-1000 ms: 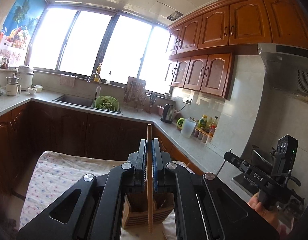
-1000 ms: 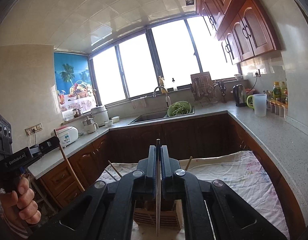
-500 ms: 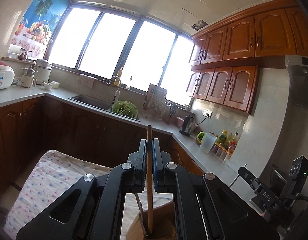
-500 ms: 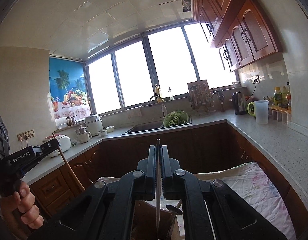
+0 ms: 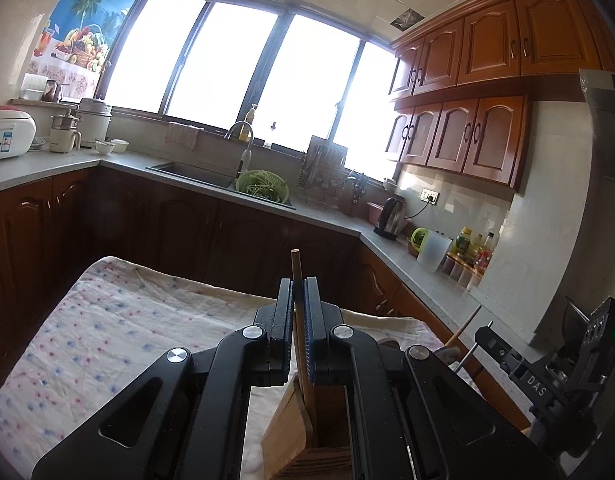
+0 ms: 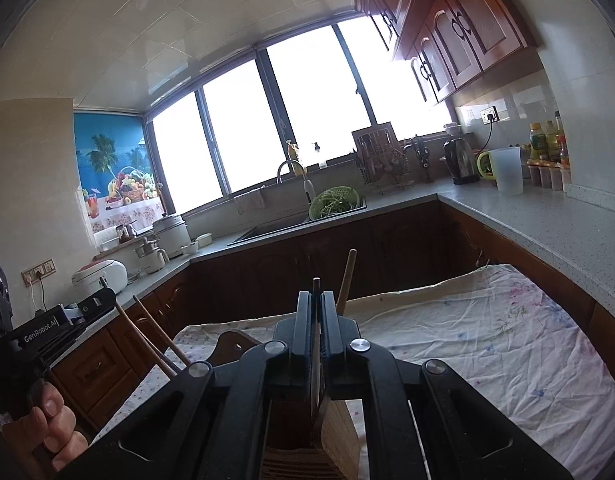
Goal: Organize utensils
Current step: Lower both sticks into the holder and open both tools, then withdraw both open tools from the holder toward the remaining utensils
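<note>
Both hand-held grippers lowered, sticks (image 5: 300, 344) now in holder (image 5: 291, 436).

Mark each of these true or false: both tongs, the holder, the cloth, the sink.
1. The left tongs are shut on a wooden stick. True.
2. The right tongs are open and empty. False: they are shut on a thin dark utensil.
3. The wooden holder sits below the left tongs. True.
4. The cloth is plain black. False: it is pale with small floral print.
5. A green colander sits at the sink. True.
</note>
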